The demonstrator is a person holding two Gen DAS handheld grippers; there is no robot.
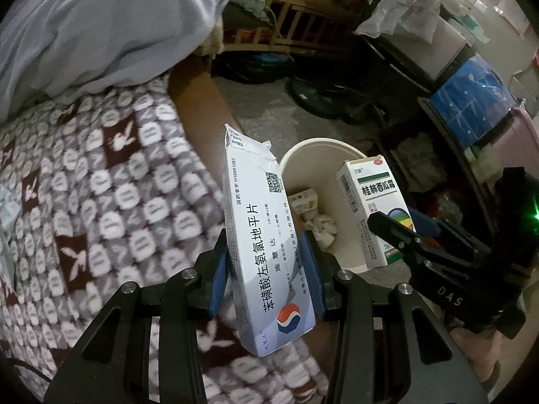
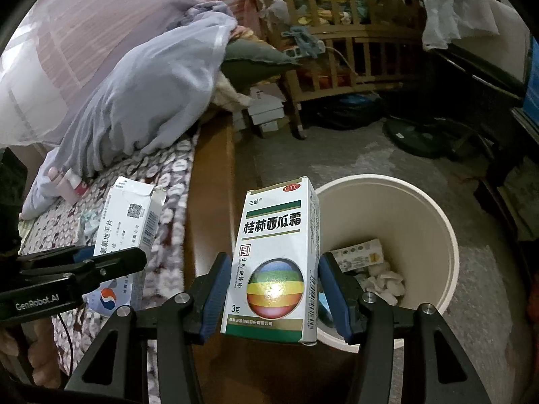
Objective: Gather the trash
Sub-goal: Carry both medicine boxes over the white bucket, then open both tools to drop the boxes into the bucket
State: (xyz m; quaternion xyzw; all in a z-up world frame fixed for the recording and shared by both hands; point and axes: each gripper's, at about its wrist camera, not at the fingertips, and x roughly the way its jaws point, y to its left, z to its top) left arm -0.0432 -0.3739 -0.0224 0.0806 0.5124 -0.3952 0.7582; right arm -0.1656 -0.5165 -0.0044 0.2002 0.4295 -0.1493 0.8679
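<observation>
My left gripper [image 1: 266, 266] is shut on a long white and blue medicine box [image 1: 259, 235] with a torn top flap, held over the bed's edge; it also shows in the right wrist view [image 2: 131, 222]. My right gripper [image 2: 274, 289] is shut on a white and green medicine box [image 2: 279, 262] with a rainbow ball, held beside the rim of a cream trash bin [image 2: 421, 202]. That box [image 1: 374, 208] and the right gripper [image 1: 397, 232] show in the left wrist view, above the bin [image 1: 320, 148]. The bin holds a small carton [image 2: 360, 256] and crumpled tissues [image 2: 384, 282].
A bed with a brown and white patterned blanket [image 1: 101, 185] and a brown wooden side rail [image 2: 209, 181] lies to the left. A lilac net heap [image 2: 145, 94] lies on it. A wooden crib [image 2: 337, 40], a fan base [image 2: 424, 134] and stacked storage [image 1: 471, 107] stand beyond on the concrete floor.
</observation>
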